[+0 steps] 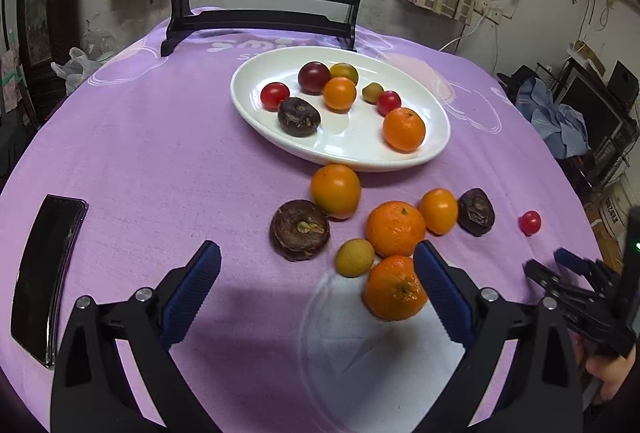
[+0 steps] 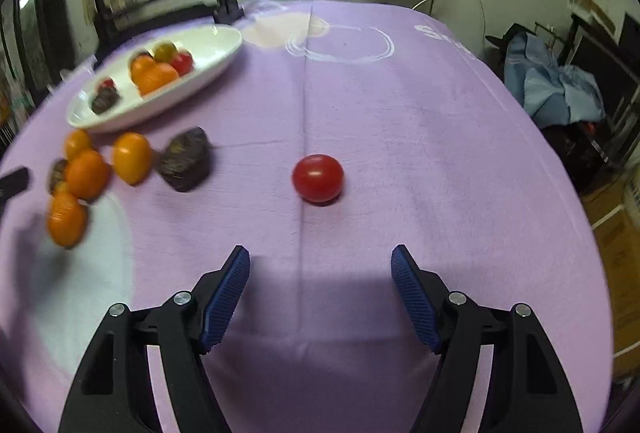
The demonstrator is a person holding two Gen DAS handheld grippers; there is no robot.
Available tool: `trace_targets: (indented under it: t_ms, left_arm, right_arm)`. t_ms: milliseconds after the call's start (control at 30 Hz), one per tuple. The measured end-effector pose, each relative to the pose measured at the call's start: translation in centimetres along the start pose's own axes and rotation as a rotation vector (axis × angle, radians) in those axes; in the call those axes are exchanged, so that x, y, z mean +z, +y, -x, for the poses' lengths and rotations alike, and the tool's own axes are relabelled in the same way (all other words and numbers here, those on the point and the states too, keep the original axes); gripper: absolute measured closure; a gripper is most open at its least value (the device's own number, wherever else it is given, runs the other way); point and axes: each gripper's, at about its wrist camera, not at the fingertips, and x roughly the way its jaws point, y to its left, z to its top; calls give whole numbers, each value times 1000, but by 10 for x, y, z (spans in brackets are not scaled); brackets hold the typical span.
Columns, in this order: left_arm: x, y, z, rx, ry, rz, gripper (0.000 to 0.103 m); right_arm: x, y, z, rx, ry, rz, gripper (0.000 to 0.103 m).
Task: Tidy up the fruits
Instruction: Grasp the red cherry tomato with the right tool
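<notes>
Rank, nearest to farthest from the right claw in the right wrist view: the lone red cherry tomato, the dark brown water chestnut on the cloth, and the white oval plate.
1. Lone red cherry tomato: on the purple cloth straight ahead of the open right claw.
2. Dark brown water chestnut: farther, off to the left.
3. White oval plate: farthest, upper left, holding fruit.

One white plate (image 1: 434,147) holds eight fruits: two red tomatoes (image 1: 275,95), one dark purple tomato (image 1: 314,77), two greenish ones (image 1: 373,92), one orange tomato (image 1: 339,93), one mandarin (image 1: 403,129), one water chestnut (image 1: 299,116). Eight more lie loose on the cloth (two chestnuts, three mandarins). One phone (image 1: 44,277).
</notes>
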Motion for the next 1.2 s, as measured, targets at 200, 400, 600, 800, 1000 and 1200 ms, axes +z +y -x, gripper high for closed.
trace_targets:
  t_ms: [200, 400, 600, 800, 1000, 1200]
  left_arm:
    - [-6, -7, -7, -6, 48, -22, 8]
    - [-16, -3, -11, -49, 91, 84, 8]
    - [-21, -9, -23, -46, 156, 53, 8]
    - [-23, -13, -23, -41, 152, 43, 8]
    - [-28, -28, -27, -45, 158, -28, 8]
    - [-31, -32, -30, -43, 157, -42, 8]
  right_arm:
    - [26, 0, -21, 29, -4, -14, 29]
    - [31, -3, -23, 48, -15, -47, 72]
    - [31, 6, -12, 86, -9, -71, 73]
    - [22, 43, 19, 226, -18, -27, 73]
    - [2, 69, 17, 300, 37, 23, 72]
    - [-2, 68, 19, 317, 26, 45, 72]
